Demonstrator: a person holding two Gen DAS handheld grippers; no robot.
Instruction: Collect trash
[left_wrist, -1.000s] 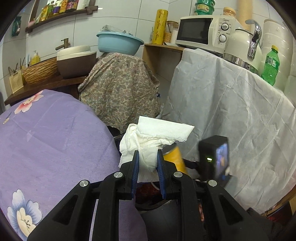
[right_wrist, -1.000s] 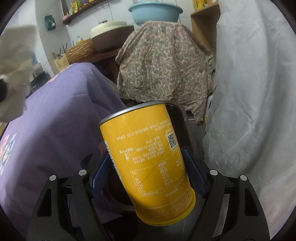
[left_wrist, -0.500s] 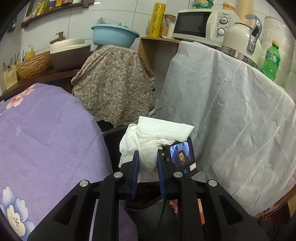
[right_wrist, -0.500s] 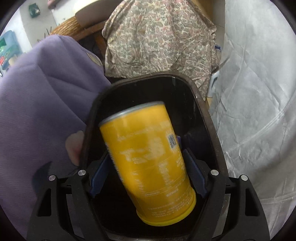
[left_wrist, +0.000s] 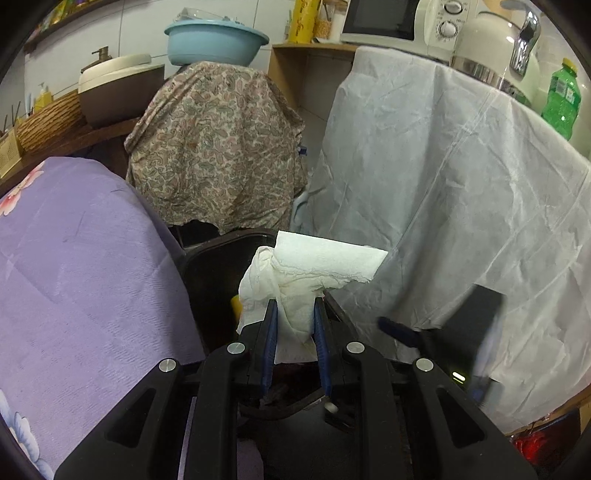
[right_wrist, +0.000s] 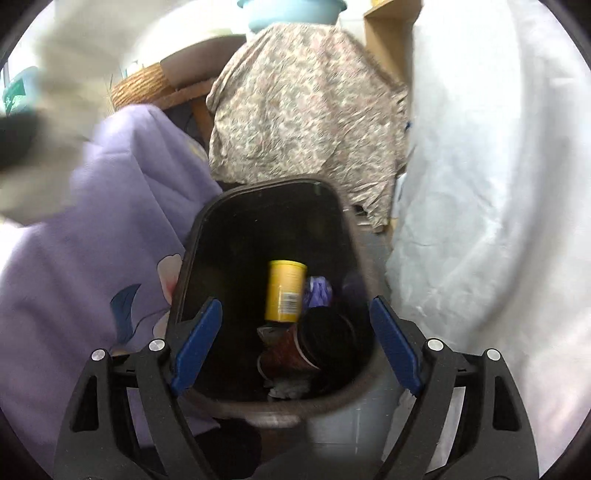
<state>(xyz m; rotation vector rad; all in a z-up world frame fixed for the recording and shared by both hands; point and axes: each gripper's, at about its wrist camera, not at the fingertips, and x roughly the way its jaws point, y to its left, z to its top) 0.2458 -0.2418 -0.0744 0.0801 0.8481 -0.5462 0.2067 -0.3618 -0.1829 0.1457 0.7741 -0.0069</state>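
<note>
My left gripper (left_wrist: 294, 306) is shut on a crumpled white paper towel (left_wrist: 310, 269) and holds it above the dark trash bin (left_wrist: 207, 258). My right gripper (right_wrist: 295, 314) is open and empty over the same bin (right_wrist: 199, 236). A yellow can (right_wrist: 285, 290) lies inside the bin among a dark cup (right_wrist: 325, 339), a purple wrapper (right_wrist: 318, 291) and other scraps. A sliver of the yellow can (left_wrist: 235, 303) shows beside the towel in the left wrist view. The right gripper's body (left_wrist: 476, 325) appears blurred at the right of that view.
A purple flowered cloth (left_wrist: 74, 277) covers the table on the left. A white sheet (left_wrist: 461, 203) drapes furniture on the right. A paisley cloth (left_wrist: 218, 147) covers something behind the bin. A microwave (left_wrist: 399, 18), kettle (left_wrist: 495, 48) and green bottle (left_wrist: 561, 99) stand on top.
My right gripper opened and let go of the yellow can, which dropped into the bin. The right gripper then drew back. My left gripper moved closer over the bin with the towel.
</note>
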